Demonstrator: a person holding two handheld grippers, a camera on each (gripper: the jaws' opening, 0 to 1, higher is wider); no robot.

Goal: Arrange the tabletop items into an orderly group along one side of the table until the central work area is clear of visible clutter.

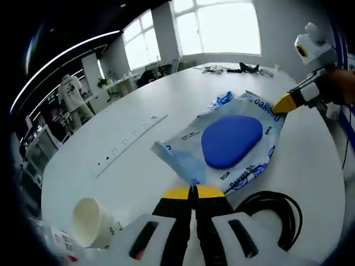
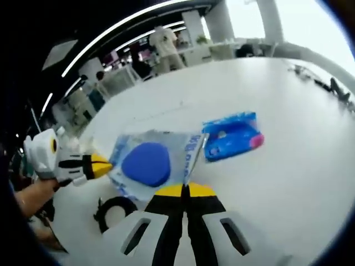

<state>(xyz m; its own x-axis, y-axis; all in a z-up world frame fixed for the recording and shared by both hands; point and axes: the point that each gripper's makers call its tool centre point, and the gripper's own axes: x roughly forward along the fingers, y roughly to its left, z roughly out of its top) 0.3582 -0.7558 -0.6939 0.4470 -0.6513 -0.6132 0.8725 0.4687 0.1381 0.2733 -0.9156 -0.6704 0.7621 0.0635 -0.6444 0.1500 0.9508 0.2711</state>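
**What I can't make out**

My left gripper (image 1: 193, 192) covers the near corner of the plastic bag (image 1: 233, 141), so I can't see the pinch itself. The bag's print is too blurred to read. The paper cup (image 1: 89, 221) and black cable coil (image 1: 274, 213) run partly behind my jaws. The blue packet (image 2: 232, 136) label is illegible.

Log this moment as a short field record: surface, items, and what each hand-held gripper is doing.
surface: white table
items: clear bag with blue pad; blue packet; paper cup on its side; black cable coil
left hand-held gripper: shut on the bag's near edge
right hand-held gripper: shut on the bag's opposite edge
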